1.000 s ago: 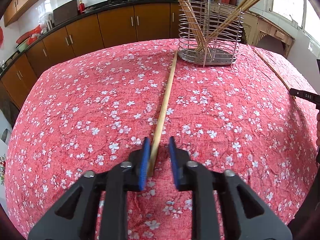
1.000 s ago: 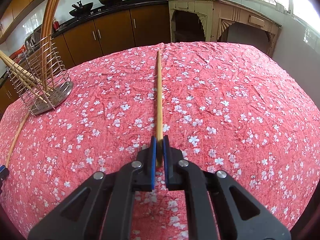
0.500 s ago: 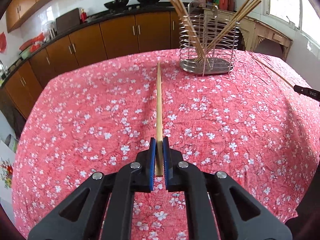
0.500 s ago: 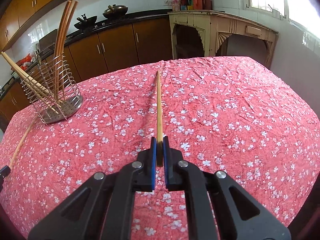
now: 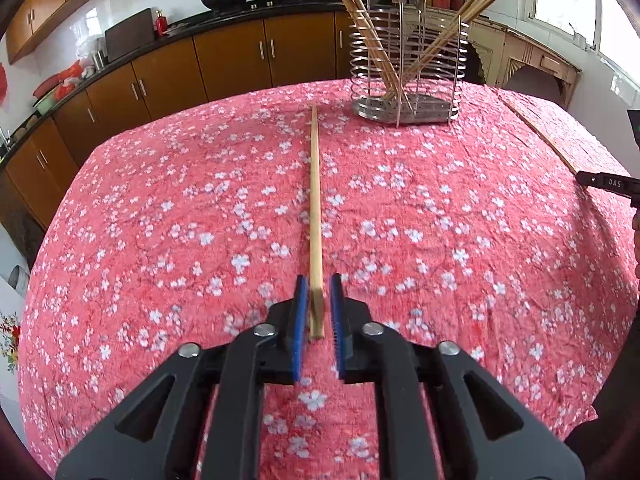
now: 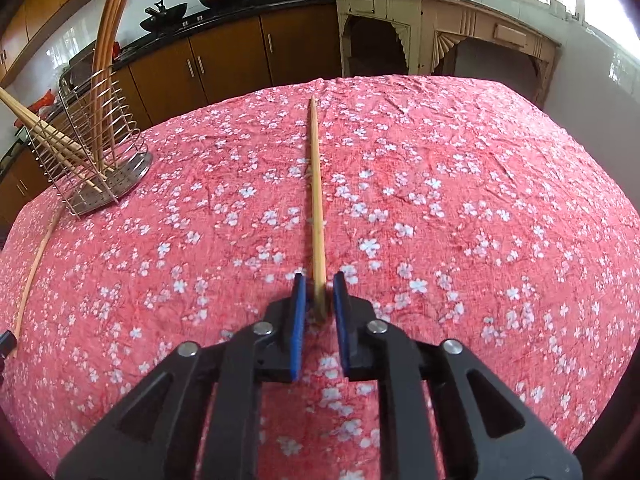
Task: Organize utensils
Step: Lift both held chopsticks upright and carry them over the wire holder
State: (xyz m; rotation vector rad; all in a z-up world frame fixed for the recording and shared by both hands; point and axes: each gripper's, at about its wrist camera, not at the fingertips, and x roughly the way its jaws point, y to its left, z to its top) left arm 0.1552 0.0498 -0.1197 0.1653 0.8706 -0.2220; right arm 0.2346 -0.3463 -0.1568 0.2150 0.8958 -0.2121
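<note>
My left gripper [image 5: 318,286] stands open around the near end of a wooden chopstick [image 5: 315,208] that lies on the red flowered tablecloth [image 5: 160,240], pointing away. A wire utensil holder [image 5: 408,64] with several chopsticks stands at the far side, right of the stick's tip. My right gripper [image 6: 319,284] stands open around the near end of a second chopstick [image 6: 317,192] on the cloth. The holder [image 6: 96,152] shows at the far left in the right wrist view.
The other gripper's tip [image 5: 608,182] shows at the right edge of the left wrist view with its chopstick [image 5: 540,136]. Brown kitchen cabinets [image 5: 240,60] and a cream wooden table [image 6: 440,36] stand beyond the table's far edge.
Both grippers were shut on their chopsticks half a second ago and have now opened a little. Both sticks lie on the cloth between the pads.
</note>
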